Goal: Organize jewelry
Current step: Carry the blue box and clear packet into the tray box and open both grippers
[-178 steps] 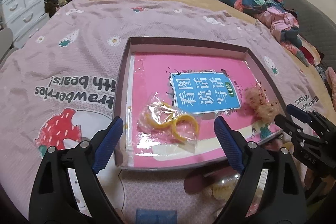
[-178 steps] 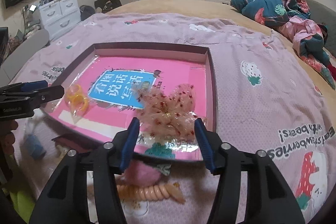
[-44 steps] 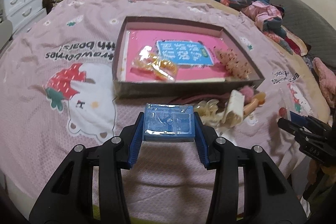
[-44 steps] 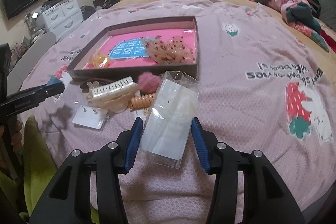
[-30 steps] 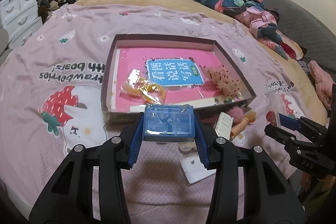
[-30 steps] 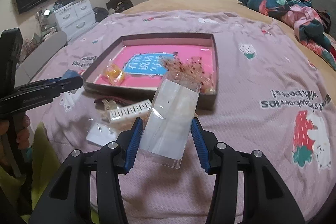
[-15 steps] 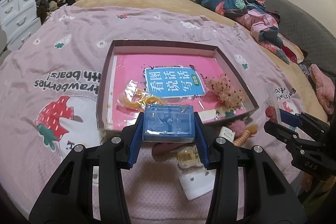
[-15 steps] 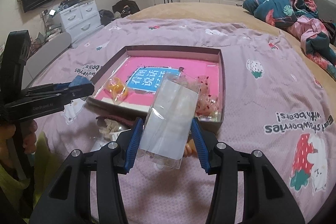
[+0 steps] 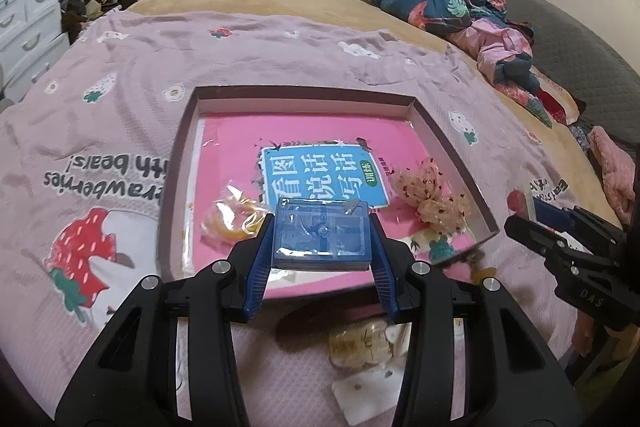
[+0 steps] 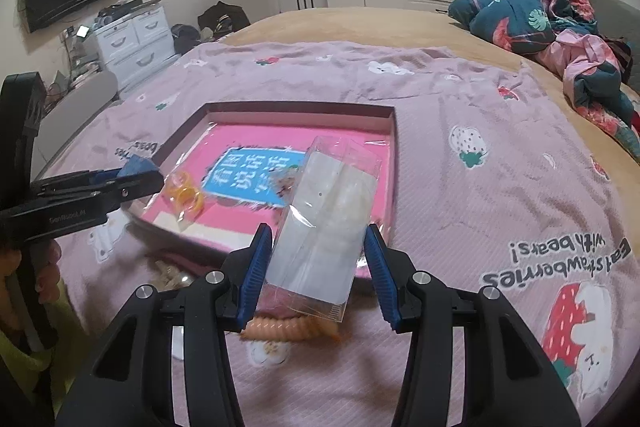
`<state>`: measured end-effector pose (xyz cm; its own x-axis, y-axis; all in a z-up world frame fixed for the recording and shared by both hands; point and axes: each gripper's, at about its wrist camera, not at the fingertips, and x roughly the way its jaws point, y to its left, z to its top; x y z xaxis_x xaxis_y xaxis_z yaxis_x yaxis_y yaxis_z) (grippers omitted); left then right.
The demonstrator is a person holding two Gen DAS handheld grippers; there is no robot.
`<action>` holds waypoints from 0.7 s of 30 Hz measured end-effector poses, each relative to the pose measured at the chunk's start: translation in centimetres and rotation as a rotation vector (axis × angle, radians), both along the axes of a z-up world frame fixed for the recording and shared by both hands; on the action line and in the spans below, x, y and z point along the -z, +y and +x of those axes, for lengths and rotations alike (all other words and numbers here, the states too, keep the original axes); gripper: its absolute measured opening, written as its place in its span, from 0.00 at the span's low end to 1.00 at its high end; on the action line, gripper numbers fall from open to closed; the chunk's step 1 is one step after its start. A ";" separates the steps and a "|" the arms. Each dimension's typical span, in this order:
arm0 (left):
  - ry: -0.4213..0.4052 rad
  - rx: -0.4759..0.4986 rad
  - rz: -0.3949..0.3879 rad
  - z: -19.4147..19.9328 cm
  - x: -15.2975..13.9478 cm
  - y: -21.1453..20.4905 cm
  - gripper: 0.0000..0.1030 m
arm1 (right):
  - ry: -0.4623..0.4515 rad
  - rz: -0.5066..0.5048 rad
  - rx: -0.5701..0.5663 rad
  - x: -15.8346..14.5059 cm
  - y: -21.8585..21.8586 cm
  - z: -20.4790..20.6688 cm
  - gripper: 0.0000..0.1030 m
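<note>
My left gripper (image 9: 320, 259) is shut on a small blue plastic case (image 9: 321, 231) and holds it above the near edge of the shallow brown box (image 9: 304, 93) lined with a pink book. My right gripper (image 10: 318, 269) is shut on a clear plastic box (image 10: 324, 227) with a white insert, held tilted above the box's near right corner (image 10: 394, 163). In the box lie bagged yellow rings (image 9: 230, 219) and a pink speckled scrunchie (image 9: 434, 199). The right gripper also shows at the right in the left wrist view (image 9: 560, 239).
On the purple strawberry blanket (image 9: 120, 75) in front of the box lie a pale hair claw (image 9: 364, 345), a white earring card (image 9: 370, 397) and an orange spiral hair tie (image 10: 292, 329). A crumpled quilt (image 10: 560, 27) lies at the far right. White drawers (image 10: 132, 43) stand left.
Both grippers have moved forward toward the box with their loads, from over the loose items to above the box's near edge. The grips have not changed.
</note>
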<state>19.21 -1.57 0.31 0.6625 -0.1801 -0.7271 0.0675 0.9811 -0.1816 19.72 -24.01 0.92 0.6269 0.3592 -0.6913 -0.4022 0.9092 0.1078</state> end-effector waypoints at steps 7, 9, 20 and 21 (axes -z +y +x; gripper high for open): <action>0.018 0.020 -0.002 2.0 0.9 -0.9 0.35 | -0.014 -0.022 0.016 0.0 -0.3 2.3 0.45; 0.026 0.026 0.001 2.6 1.3 -1.2 0.35 | -0.019 -0.030 0.014 0.1 -0.2 3.0 0.45; 0.059 0.067 0.014 4.7 3.0 -2.4 0.35 | 0.011 -0.068 -0.024 1.6 1.6 6.6 0.45; 0.061 0.067 0.017 4.8 3.1 -2.4 0.35 | 0.017 -0.069 -0.029 1.8 1.8 6.9 0.45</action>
<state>24.00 -3.96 -2.83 0.6036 -0.2099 -0.7691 0.1223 0.9777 -0.1708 26.60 -22.21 -0.92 0.6054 0.3281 -0.7252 -0.4268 0.9028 0.0522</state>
